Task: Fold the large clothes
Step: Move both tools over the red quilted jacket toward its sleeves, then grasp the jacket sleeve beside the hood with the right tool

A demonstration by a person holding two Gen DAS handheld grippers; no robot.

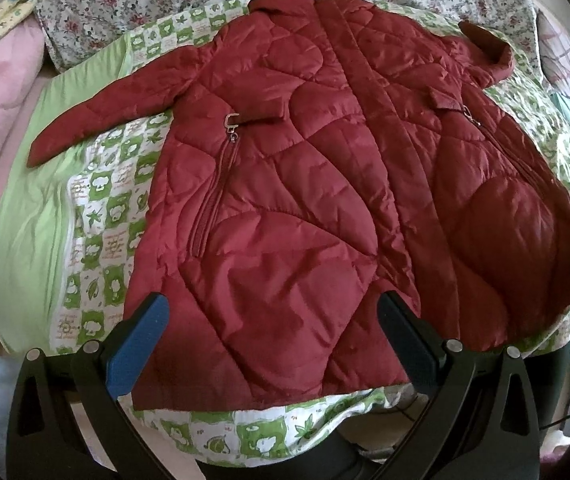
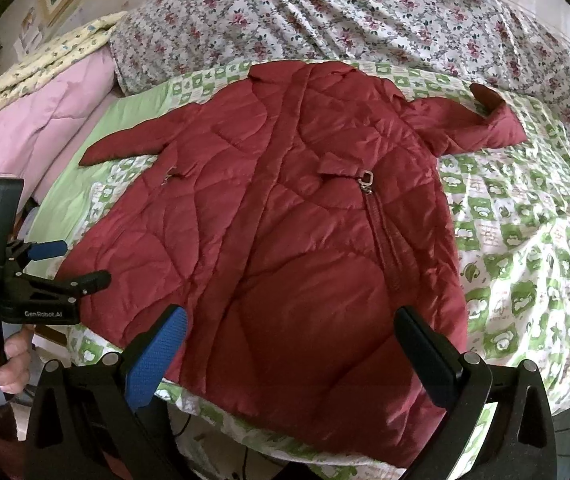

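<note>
A dark red quilted jacket (image 1: 317, 184) lies flat and front up on a green-and-white patterned bedspread (image 1: 97, 216), collar at the far side, hem toward me. Its left sleeve (image 1: 101, 116) stretches out to the left; the right sleeve (image 2: 477, 124) bends out to the right. My left gripper (image 1: 273, 312) hovers open above the hem's left part, holding nothing. My right gripper (image 2: 291, 324) is open over the jacket (image 2: 285, 220) near the hem's right part, also empty. In the right wrist view the left gripper (image 2: 81, 264) shows at the left edge, held by a hand (image 2: 1, 364).
A floral sheet (image 2: 365, 20) covers the bed beyond the jacket. A pink quilt (image 2: 33, 132) and a yellow patterned blanket (image 2: 45, 60) are piled at the left. The bed's near edge (image 1: 245, 440) drops away just below the hem.
</note>
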